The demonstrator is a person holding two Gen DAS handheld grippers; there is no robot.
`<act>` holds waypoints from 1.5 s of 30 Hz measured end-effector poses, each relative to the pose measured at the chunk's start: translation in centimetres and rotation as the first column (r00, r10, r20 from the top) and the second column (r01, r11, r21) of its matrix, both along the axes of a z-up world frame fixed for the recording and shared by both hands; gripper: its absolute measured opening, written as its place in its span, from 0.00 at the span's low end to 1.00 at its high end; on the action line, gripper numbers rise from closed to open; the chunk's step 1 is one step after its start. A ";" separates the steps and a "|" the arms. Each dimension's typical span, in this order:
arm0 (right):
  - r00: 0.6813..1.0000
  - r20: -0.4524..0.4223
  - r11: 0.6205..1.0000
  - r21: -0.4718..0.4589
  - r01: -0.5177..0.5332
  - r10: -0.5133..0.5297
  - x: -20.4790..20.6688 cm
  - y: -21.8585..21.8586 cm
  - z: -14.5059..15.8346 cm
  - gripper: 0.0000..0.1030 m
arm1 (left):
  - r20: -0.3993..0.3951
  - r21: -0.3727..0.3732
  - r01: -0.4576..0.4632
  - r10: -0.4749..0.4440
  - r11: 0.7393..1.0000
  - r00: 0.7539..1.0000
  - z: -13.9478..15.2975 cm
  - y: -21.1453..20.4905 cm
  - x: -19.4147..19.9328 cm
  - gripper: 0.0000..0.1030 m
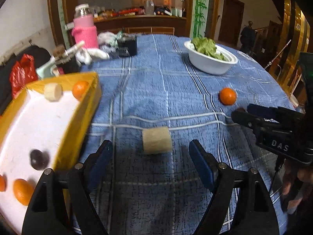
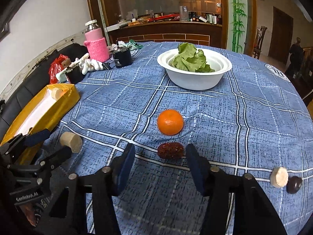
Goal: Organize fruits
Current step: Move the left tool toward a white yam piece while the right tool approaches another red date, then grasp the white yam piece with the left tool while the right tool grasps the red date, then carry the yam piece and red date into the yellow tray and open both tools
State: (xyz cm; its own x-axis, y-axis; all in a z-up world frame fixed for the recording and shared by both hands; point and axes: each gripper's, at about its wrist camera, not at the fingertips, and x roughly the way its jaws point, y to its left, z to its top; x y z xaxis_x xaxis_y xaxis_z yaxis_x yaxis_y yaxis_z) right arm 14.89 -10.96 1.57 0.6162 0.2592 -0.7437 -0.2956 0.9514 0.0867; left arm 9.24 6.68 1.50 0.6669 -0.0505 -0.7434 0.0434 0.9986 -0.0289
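Two open grippers, left [image 1: 150, 152] framing a light, firm pale cylinder [image 1: 157, 140] on cloth, right [image 2: 160, 156] astride a soft, wrinkled date [image 2: 170, 150]; best pinched across middles.

I'm working in what looks like a home dining room: a round bench under a blue checked cloth [image 2: 244, 117], a wood-framed serving hatch [image 2: 166, 24] crowded with bottles and jars, bamboo-painted trim [image 2: 237, 15], and wooden doors [image 2: 280, 33] beyond.
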 end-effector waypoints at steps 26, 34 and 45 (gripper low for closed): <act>0.999 -0.001 0.999 -0.032 0.038 -0.038 -0.7 -0.8 -0.1 0.26 | -0.022 -0.020 -0.015 0.014 1.000 1.000 0.4 0.9 -0.1 0.30; 0.996 0.078 0.999 -0.018 -0.031 0.032 -3.9 3.2 4.1 0.26 | 0.032 -0.042 -0.033 0.035 0.999 0.999 3.4 2.4 -4.1 0.29; 0.965 0.157 0.977 0.012 -0.215 0.210 -8.6 13.8 8.5 0.26 | 0.122 -0.052 -0.181 0.186 0.982 0.975 8.0 10.5 -10.1 0.30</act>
